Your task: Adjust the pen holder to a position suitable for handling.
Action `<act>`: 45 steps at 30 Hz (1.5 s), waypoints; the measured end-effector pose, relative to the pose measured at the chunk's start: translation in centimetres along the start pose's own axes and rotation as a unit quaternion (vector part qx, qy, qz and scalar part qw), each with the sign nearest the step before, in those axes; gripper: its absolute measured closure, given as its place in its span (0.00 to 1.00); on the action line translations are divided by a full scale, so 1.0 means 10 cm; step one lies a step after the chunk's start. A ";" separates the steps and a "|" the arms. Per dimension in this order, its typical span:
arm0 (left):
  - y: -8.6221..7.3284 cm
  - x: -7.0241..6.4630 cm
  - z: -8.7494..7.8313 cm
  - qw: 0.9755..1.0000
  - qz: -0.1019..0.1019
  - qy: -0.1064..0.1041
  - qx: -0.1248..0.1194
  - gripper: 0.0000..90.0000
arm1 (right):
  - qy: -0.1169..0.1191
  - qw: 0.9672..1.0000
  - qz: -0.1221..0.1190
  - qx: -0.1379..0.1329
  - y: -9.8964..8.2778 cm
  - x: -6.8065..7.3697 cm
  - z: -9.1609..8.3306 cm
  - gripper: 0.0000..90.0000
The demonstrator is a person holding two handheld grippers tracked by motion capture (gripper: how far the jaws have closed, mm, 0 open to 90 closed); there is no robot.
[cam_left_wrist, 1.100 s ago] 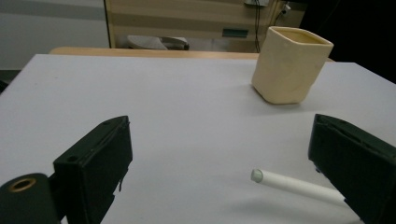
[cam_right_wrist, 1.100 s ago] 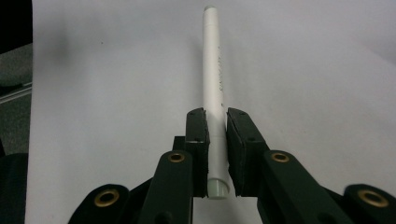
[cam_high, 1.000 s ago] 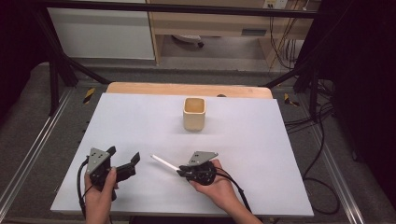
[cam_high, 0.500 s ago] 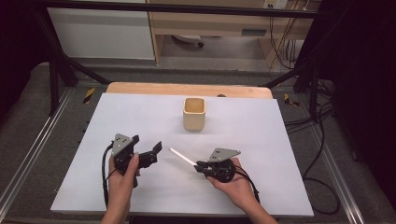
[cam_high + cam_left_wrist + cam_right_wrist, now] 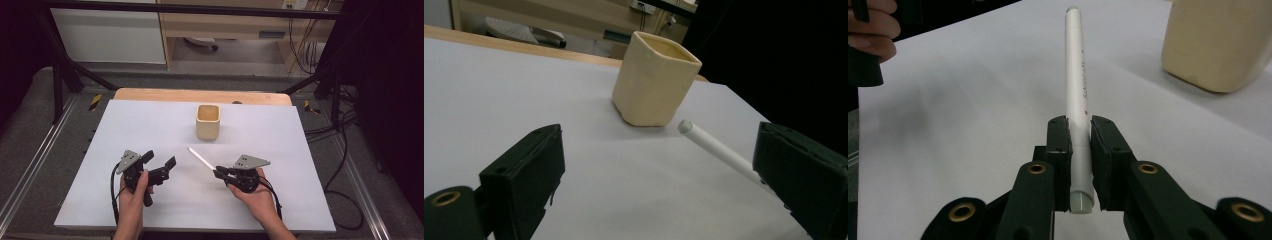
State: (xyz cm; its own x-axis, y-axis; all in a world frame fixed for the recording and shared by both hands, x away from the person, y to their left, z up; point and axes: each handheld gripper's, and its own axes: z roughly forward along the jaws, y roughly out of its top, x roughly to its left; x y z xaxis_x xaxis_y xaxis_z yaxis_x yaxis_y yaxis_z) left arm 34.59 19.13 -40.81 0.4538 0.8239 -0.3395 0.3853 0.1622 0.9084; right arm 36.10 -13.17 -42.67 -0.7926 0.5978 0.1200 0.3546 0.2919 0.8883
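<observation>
High view: a person's two forearms come in from the near edge of a worktop [image 5: 125, 125] covered by a pale sheet, with a strip of bare wood showing along its far side. The right hand-held gripper [image 5: 218, 173] has its jaws clamped on the near end of a white pen [image 5: 201, 159], which juts out toward the far left, raised off the sheet. In the right gripper view the two black pads pinch the pen's barrel [image 5: 1077, 95] close to its butt end, the rest running straight ahead. The left hand-held gripper [image 5: 160, 165] is empty, its jaws standing wide apart; in the left gripper view the pen's tip [image 5: 709, 142] shows between them without touching either. A cream square cup [image 5: 208, 121] stands upright near the middle of the worktop's far half, well apart from both grippers, just beyond the pen's tip. Grey flooring with metal rails flanks the worktop; black frame struts rise at both sides, cables trail down the right, and pale cabinets and a wooden shelf unit stand behind.
</observation>
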 end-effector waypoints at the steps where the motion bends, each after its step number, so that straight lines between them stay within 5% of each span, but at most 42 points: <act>1: 0.00 0.00 0.00 1.000 -0.004 -0.007 -0.002 0.08 | 0.001 1.000 0.000 -0.001 0.00 0.01 0.00 0.88; 22: -0.07 -0.13 0.08 0.994 -0.035 -0.102 0.009 0.08 | 0.016 0.999 0.003 -0.043 0.01 0.13 -0.01 0.88; 31: -0.10 -0.17 0.11 0.992 -0.043 -0.120 0.016 0.10 | 0.019 0.998 -0.001 -0.053 0.03 0.17 -0.01 0.88; 45: -0.15 -0.22 0.15 0.989 -0.048 -0.138 0.027 0.26 | 0.033 0.997 -0.014 -0.066 0.05 0.29 0.02 0.88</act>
State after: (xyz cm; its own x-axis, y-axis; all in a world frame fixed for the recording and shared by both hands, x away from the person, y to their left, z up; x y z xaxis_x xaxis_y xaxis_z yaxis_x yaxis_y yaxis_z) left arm 34.23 16.29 -41.82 0.6119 0.6261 -0.4834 0.4764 0.1961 0.8571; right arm 34.07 -11.11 -42.02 -0.8335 0.5395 0.1194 0.2669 0.2038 0.9419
